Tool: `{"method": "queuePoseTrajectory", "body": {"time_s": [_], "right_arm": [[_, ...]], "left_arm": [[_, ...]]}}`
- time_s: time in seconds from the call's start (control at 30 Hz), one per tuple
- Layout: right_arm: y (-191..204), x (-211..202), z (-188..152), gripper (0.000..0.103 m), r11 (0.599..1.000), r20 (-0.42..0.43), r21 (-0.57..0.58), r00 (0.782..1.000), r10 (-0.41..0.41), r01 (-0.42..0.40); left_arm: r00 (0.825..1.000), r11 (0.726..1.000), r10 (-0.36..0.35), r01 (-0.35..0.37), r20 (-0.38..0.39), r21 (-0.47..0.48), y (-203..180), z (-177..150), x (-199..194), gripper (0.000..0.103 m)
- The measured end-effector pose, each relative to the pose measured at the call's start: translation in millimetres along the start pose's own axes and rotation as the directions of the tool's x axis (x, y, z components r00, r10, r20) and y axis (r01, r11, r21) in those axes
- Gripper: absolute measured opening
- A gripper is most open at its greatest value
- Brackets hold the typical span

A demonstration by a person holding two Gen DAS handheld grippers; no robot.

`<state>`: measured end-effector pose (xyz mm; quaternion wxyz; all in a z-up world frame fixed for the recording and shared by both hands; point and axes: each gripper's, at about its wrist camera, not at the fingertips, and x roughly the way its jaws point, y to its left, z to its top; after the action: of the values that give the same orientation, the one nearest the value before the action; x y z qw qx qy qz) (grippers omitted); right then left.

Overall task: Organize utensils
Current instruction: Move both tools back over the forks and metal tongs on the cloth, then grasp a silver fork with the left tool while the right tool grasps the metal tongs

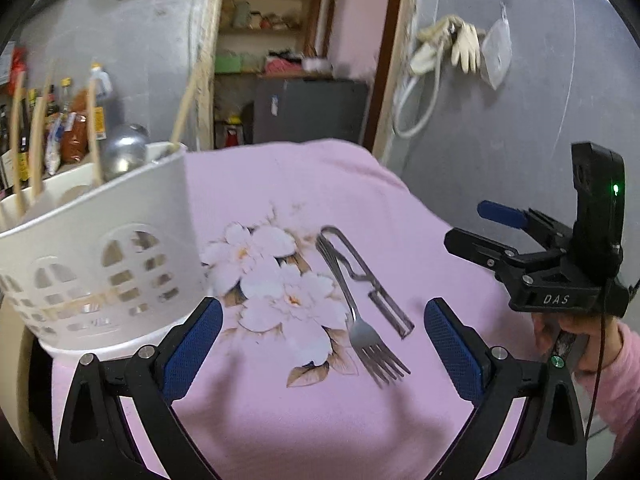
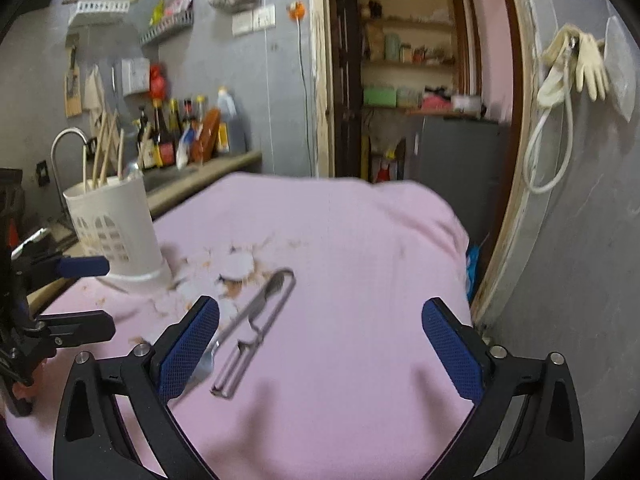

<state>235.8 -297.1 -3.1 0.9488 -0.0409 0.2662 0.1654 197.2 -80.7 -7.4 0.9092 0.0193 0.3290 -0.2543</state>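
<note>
The fork (image 1: 366,328) and the peeler (image 1: 370,276) are shiny metal. The holder (image 1: 100,256) is smooth white plastic. The sticks (image 1: 36,152) look like wood. The pink cloth (image 1: 320,420) is soft and matt.

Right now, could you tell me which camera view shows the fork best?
The left wrist view. There the fork lies in full on the pink cloth, tines and handle sharp, beside the metal peeler. In the right wrist view it is blurred, and the right claw's blue pad hides most of the tines.
</note>
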Motion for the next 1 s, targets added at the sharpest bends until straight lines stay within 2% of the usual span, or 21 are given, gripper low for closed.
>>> {"method": "queuePoseTrajectory", "body": {"time_s": [0.17,0.37,0.5,0.63,1.0], "right_arm": [[-7.4,13.2,-7.3,0.070,0.998,-0.113,0.027,0.992,0.052,-0.049],[-7.4,16.8,-13.0,0.051,0.997,-0.176,0.021,0.981,0.079,-0.077],[-8.5,20.2,-11.3,0.046,0.997,-0.188,0.016,0.979,0.082,-0.080],[-9.6,27.3,-8.7,0.043,0.996,-0.202,0.020,0.975,0.090,-0.088],[-17.8,43.8,-0.8,0.042,0.992,-0.223,0.082,0.968,0.111,-0.095]], "left_arm": [[0.993,0.999,-0.033,0.036,-0.113,0.027,0.3,2.2,24.6,0.064],[0.970,0.995,-0.095,0.092,-0.223,-0.024,7.1,5.3,55.2,0.043],[0.956,0.994,-0.109,0.103,-0.272,-0.038,7.7,8.7,72.5,0.033],[0.951,0.996,-0.086,0.081,-0.296,-0.026,6.3,15.3,88.3,0.022],[0.940,0.999,-0.030,0.025,-0.340,-0.020,7.0,33.6,119.3,0.012]]}}
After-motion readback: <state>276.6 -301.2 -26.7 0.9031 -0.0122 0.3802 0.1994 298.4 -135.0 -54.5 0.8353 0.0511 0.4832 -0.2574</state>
